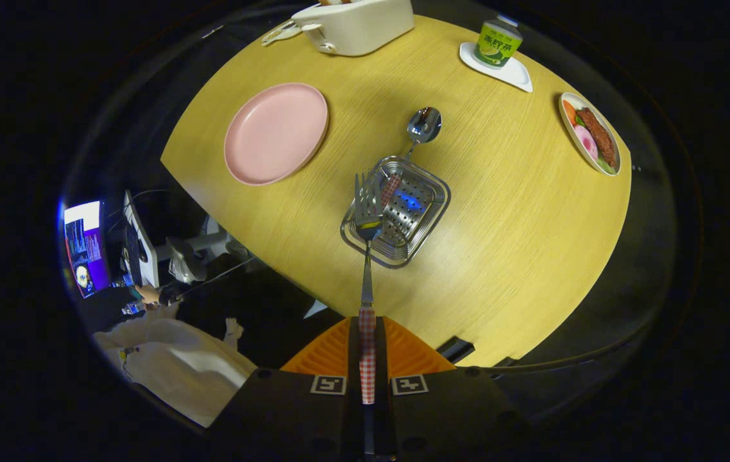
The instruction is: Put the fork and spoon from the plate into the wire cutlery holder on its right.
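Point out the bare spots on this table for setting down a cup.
Bare wood lies between the cutlery holder and the food plate, and between the pink plate and the can. Crowded where the tongs hold the fork over the holder.

gripper point(367, 351): up above the table, pointing down at it
fingers point(330, 354): squeezed right together, basically no gap between them
grip: both fingers pinch the checkered handle of the fork point(367, 256), clamped from either side
held item pose: fork sticks straight out ahead of the fingertips, tines at the far end
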`<action>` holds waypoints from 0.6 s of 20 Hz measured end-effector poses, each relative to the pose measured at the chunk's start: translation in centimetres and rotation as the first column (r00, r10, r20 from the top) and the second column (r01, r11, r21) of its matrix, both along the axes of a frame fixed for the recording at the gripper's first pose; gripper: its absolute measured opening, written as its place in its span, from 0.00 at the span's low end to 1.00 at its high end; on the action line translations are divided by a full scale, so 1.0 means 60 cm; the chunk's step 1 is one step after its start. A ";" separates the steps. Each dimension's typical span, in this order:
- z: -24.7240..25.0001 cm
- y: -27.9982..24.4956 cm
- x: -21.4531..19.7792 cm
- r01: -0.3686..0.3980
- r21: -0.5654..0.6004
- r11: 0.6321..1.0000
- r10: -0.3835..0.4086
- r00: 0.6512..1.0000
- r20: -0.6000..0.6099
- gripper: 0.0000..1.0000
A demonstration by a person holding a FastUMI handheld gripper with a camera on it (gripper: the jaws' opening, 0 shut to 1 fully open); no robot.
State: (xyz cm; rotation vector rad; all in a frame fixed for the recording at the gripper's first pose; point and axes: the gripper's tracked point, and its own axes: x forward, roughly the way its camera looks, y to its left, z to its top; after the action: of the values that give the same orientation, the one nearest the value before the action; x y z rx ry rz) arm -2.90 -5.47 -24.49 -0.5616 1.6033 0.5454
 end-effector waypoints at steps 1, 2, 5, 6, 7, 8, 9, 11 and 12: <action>-0.006 -0.006 0.004 -0.011 -0.024 1.000 0.011 1.000 -0.028 0.11; -0.010 -0.011 0.008 -0.015 -0.045 0.999 0.013 0.998 -0.053 0.11; -0.024 -0.030 0.029 -0.030 -0.101 0.994 0.018 0.993 -0.117 0.11; -0.028 -0.030 0.035 -0.031 -0.112 0.993 0.016 0.991 -0.136 0.11; -0.031 -0.028 0.039 -0.034 -0.120 0.992 0.015 0.988 -0.156 0.11; -0.036 -0.028 0.042 -0.040 -0.134 0.990 0.016 0.984 -0.177 0.11; -0.039 -0.030 0.047 -0.049 -0.154 0.987 0.017 0.980 -0.199 0.11; -0.047 -0.024 0.049 -0.049 -0.174 0.984 0.006 0.971 -0.238 0.11; -0.048 -0.017 0.054 -0.038 -0.182 0.983 -0.009 0.969 -0.247 0.11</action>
State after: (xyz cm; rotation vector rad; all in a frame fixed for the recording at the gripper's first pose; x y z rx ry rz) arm 0.37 -6.47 -27.37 -0.6651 1.9015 0.4938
